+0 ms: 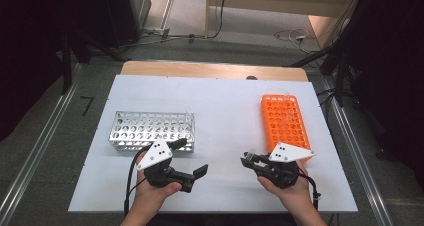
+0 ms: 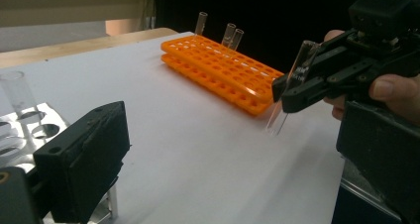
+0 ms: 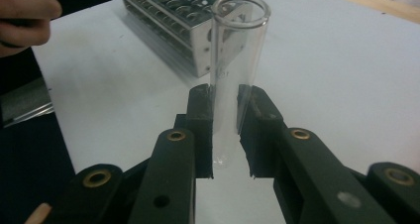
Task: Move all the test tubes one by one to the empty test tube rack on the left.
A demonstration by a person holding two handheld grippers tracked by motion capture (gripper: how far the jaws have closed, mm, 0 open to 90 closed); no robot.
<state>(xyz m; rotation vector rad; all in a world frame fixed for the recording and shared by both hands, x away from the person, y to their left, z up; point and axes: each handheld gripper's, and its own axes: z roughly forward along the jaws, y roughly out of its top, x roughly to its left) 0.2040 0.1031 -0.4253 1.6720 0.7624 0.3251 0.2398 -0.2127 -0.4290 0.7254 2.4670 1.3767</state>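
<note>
A white tabletop [image 1: 220, 116] lay over a wooden board [image 1: 210, 70]. Grey floor [image 1: 45, 131] surrounded it, metal rails [image 1: 30, 156] ran along both sides, and cables [image 1: 290, 35] trailed far right.

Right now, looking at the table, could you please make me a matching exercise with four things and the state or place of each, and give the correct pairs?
Column 1:
1. glass tube
2. orange rack
3. metal rack
4. left gripper

Column 2:
A. open, holding nothing
B. on the right side of the table, with a few tubes standing in it
C. clamped between the fingers of the right gripper
D. on the left side of the table

Pairs: 1-C, 2-B, 3-D, 4-A
</note>
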